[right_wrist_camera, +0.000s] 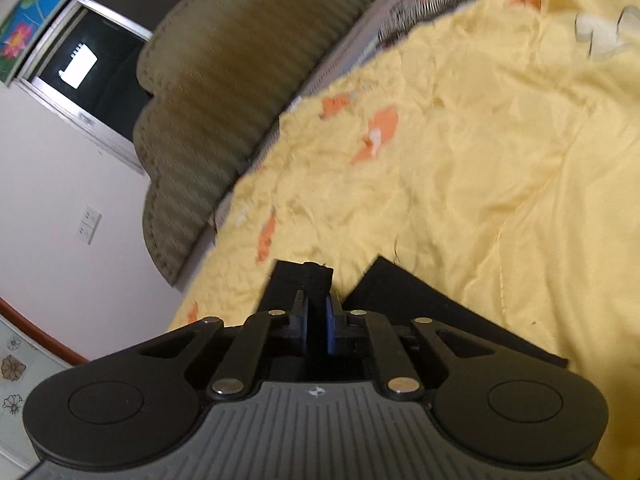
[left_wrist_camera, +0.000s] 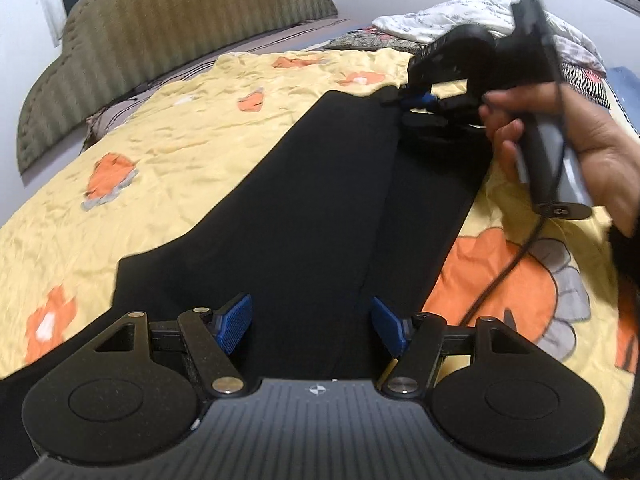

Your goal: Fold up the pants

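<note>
Black pants (left_wrist_camera: 312, 208) lie lengthwise on a yellow bedsheet (left_wrist_camera: 168, 128), both legs running away from me, the waist end near my left gripper. My left gripper (left_wrist_camera: 312, 322) is open, its blue pads (left_wrist_camera: 236, 322) spread over the waist end and holding nothing. My right gripper (left_wrist_camera: 416, 100) is at the far leg ends, held in a hand. In the right wrist view it (right_wrist_camera: 318, 320) is shut on a pinched hem of the pants (right_wrist_camera: 318, 276), raised off the sheet; more black cloth (right_wrist_camera: 420, 304) lies just to the right.
An olive padded headboard (left_wrist_camera: 160, 40) stands along the bed's left side. A pile of white and patterned bedding (left_wrist_camera: 480, 20) lies at the far right. The right gripper's cable (left_wrist_camera: 504, 272) trails over the sheet. A window (right_wrist_camera: 92, 60) and a wall socket (right_wrist_camera: 89, 225) are on the wall.
</note>
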A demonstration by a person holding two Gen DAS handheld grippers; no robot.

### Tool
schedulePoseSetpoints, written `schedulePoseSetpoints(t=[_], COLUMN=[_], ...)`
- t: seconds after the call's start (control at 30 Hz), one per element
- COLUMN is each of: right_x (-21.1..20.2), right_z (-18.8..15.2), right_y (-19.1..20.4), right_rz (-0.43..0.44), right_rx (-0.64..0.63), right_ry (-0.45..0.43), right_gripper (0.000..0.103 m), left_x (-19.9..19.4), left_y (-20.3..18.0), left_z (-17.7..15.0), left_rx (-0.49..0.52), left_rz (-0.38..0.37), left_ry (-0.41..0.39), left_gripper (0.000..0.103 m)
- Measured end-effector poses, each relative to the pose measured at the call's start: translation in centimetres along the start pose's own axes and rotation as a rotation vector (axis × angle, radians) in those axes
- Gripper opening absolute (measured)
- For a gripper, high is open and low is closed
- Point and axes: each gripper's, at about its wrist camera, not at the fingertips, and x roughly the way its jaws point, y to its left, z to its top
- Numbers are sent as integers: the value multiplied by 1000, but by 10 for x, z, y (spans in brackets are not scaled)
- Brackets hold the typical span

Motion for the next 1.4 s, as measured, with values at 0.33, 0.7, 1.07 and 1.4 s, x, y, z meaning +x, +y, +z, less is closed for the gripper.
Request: schedulePoseSetpoints(t=[0.33, 0.7, 1.07, 1.4], right_x=[-60, -87, -93, -30], right_z=[7, -22, -19, -103], right_y=[-1, -53, -35, 142], right_rz=[3, -111, -268, 95], right_rx=[14, 100, 6, -873], right_ry=[-109, -88, -89, 225], right_gripper=[8, 8, 12, 13], left_x=[17, 10, -19, -89], left_y=[-23, -20, -4, 103], left_z=[12, 5, -10, -69], left_rx=[51, -38, -104, -328], left_rz=[-40, -172, -268, 59], left_ry=[-41, -16, 24, 42], left_gripper=[54, 28, 55, 70])
